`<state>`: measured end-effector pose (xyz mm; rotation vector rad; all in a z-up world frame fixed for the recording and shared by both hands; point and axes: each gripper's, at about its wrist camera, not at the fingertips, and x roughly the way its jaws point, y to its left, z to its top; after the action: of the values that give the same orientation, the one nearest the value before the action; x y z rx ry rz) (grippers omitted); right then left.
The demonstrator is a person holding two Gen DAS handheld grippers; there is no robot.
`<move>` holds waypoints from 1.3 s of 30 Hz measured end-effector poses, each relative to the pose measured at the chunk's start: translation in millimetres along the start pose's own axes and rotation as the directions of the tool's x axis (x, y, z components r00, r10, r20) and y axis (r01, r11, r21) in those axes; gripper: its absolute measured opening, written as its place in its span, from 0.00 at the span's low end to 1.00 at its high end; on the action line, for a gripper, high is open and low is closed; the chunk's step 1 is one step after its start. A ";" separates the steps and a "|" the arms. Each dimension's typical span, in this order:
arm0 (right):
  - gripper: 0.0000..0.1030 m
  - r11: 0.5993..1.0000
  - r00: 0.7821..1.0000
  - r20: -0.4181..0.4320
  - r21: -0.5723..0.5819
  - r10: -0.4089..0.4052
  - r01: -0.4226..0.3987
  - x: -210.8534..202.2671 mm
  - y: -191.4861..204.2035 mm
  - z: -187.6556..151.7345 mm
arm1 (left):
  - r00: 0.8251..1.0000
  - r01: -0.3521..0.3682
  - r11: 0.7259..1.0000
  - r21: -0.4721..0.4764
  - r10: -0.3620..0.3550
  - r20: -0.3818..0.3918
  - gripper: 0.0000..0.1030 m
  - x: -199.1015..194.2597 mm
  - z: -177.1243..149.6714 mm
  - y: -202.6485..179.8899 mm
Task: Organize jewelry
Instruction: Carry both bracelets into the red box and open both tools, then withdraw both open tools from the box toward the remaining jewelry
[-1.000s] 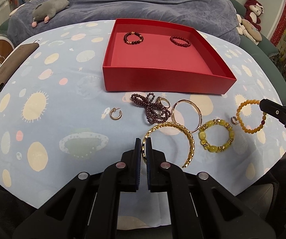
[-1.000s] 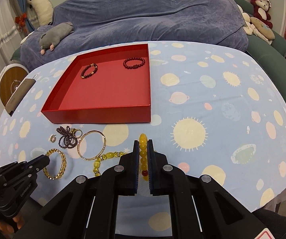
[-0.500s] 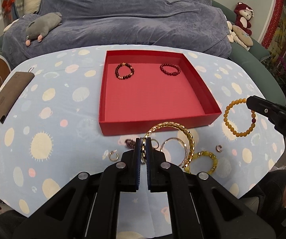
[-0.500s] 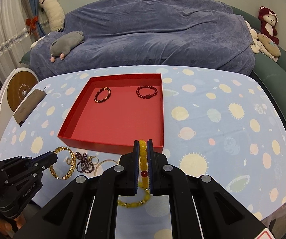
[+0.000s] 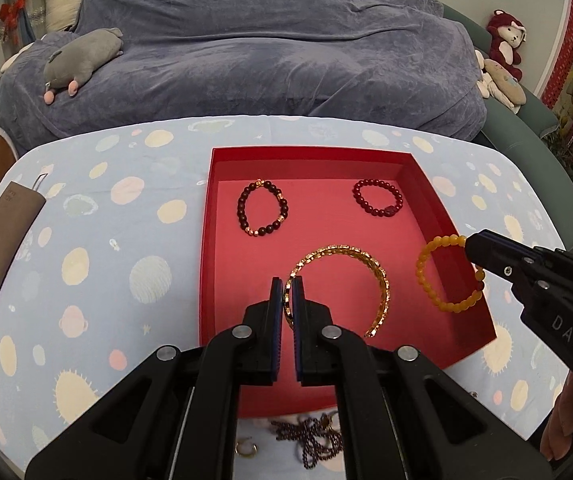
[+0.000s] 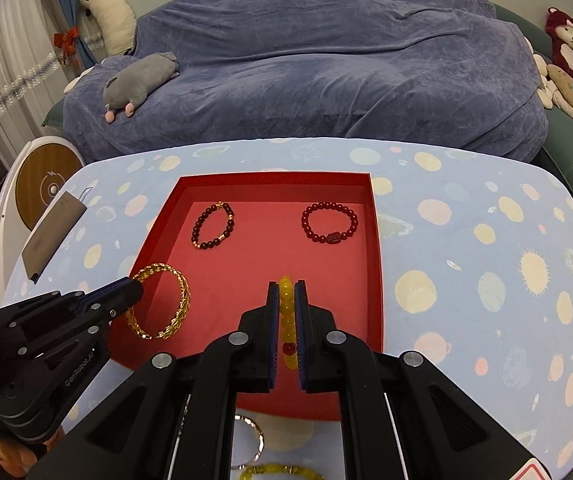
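The right gripper [image 5: 471, 249] body reads "DAS" at 4 o'clock in the left wrist view. The left gripper [image 6: 139, 289] body says "GenRobot.AI" at 8 o'clock in the right wrist view.

Your left gripper [image 5: 287, 292] low at centre, jaws pinched nearly shut on the gold bangle [image 5: 342, 280], your right gripper [image 6: 286, 300] level on its right, jaws clamped on the amber bead bracelet [image 6: 286, 320], both reaching forward side by side

Soft, even indoor light, sharp centre, heavy fisheye bending

The red tray [image 5: 426, 184] ahead of each gripper is crisp and evenly lit with only faint shadows; the counter [image 6: 466, 240] curves toward the frame sides, corners fall into black vignette, and nearby black gripper arms look dim.
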<state>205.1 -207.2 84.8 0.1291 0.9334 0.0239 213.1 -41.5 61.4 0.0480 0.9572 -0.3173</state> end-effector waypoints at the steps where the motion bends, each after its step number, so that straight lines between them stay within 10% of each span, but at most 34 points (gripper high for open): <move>1: 0.07 1.000 1.000 -0.005 -0.001 0.001 -0.001 7.1 0.7 3.0 | 1.000 -0.001 1.000 -0.002 0.001 -0.006 0.04 6.7 3.7 1.2; 17: 0.10 0.998 0.995 -0.072 0.014 -0.062 0.063 83.9 -20.0 20.7 | 0.998 -0.024 1.000 -0.012 0.023 -0.054 0.08 70.1 19.7 14.0; 21: 0.31 0.996 0.996 -0.041 0.040 -0.084 0.086 75.5 -29.4 19.1 | 0.999 -0.028 0.999 -0.036 0.027 -0.023 0.28 65.3 20.4 15.6; 39: 0.32 0.997 0.997 0.014 0.022 -0.077 0.077 -4.5 -18.3 -13.8 | 1.000 -0.011 0.998 -0.058 0.013 0.027 0.31 2.2 -0.9 4.0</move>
<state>190.7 -224.3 78.0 0.1126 0.9234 -0.0581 214.7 -38.0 58.6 -0.0033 0.9381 -0.2788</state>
